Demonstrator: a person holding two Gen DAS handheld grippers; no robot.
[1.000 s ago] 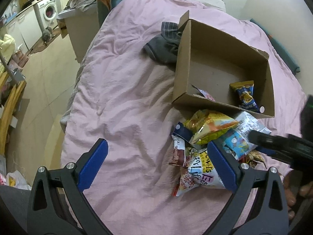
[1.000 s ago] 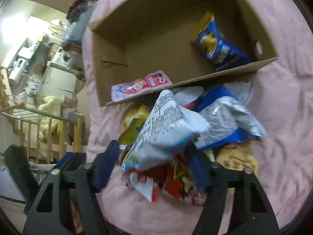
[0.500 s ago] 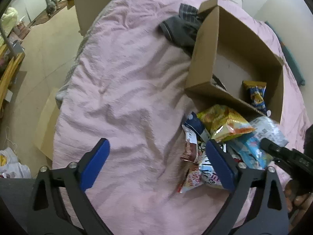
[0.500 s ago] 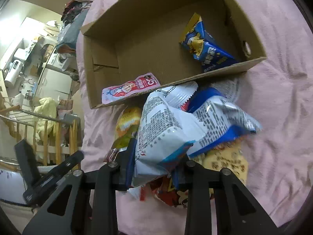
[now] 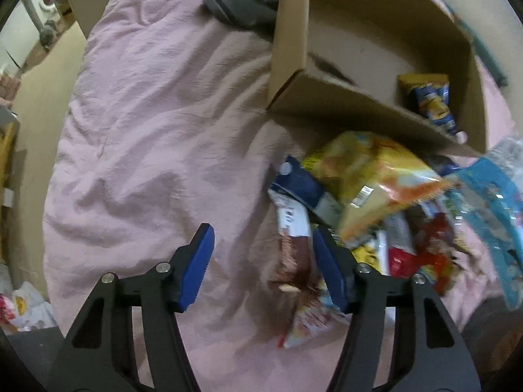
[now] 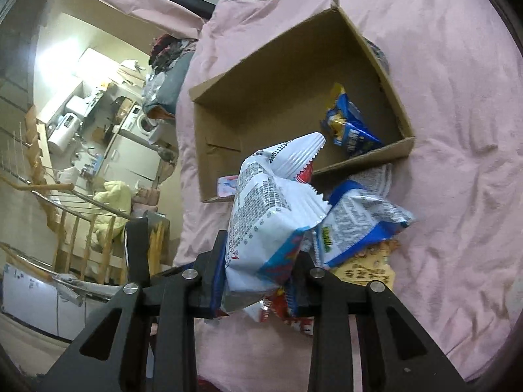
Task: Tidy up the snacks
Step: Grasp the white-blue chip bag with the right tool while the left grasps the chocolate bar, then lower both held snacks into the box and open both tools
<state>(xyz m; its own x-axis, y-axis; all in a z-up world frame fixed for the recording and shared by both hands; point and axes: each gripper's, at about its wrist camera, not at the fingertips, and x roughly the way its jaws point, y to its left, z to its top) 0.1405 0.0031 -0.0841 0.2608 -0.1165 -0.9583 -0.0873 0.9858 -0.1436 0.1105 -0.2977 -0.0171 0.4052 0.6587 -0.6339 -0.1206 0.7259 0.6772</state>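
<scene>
right gripper (image 6: pixel 258 281): fingers pinching white snack bag (image 6: pixel 271 215) by its lower end, long axis pointing up toward cardboard box (image 6: pixel 389 81), box just ahead. left gripper (image 5: pixel 263 268): fingers spread, brown wrapper (image 5: pixel 292 245) between them, snack pile (image 5: pixel 376 209) on bed to its right.

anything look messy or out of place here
Yes. Most snacks lie in a jumbled heap on the pink bedcover, outside the cardboard box, which holds only a blue packet and a pink one. The right claw grips a white bag.
</scene>
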